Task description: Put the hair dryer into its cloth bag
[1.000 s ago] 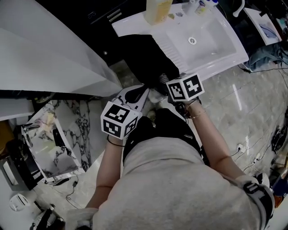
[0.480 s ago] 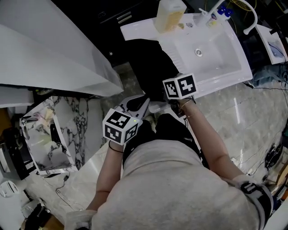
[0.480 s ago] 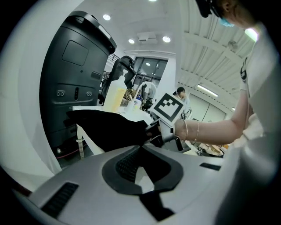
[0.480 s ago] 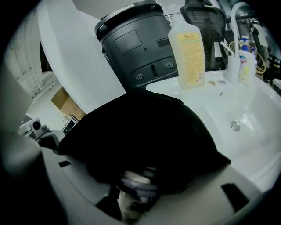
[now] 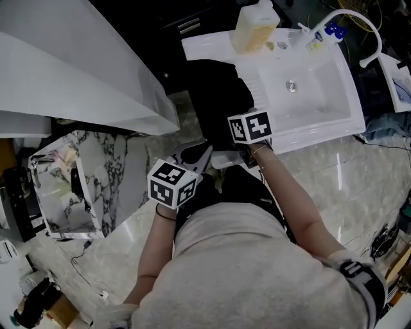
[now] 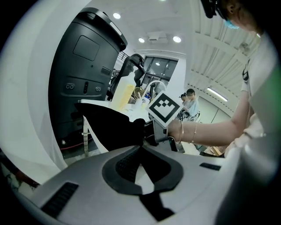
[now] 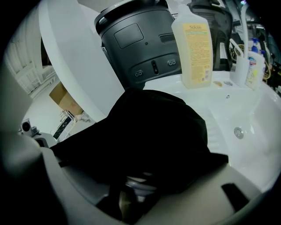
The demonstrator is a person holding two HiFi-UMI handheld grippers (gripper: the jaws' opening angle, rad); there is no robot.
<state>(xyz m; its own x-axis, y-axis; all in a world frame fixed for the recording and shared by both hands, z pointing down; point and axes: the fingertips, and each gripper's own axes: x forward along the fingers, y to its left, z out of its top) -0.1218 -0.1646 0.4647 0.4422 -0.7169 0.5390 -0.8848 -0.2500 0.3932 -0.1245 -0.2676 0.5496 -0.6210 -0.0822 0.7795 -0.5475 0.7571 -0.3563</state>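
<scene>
The black cloth bag (image 5: 215,96) lies draped over the left drainboard of a white sink (image 5: 308,103). My right gripper (image 5: 241,151) reaches into its near edge. In the right gripper view the bag (image 7: 149,132) covers the jaws of the right gripper (image 7: 134,190). A pale piece of the hair dryer (image 7: 137,185) shows clamped between them, and the rest is hidden in the cloth. My left gripper (image 5: 199,154) hovers just left of it, shut and empty. From the left gripper (image 6: 141,151) I see the bag (image 6: 112,127) ahead.
A yellow liquid bottle (image 5: 255,29) and a curved faucet (image 5: 347,19) stand at the sink's back. A large black machine (image 7: 140,44) sits behind the bag. A white slanted panel (image 5: 77,71) fills the left. The person's body is close below the grippers.
My right gripper has moved left along the sink's front edge, closer under the bag. The left gripper has sunk slightly and rolled. The head view has shifted.
</scene>
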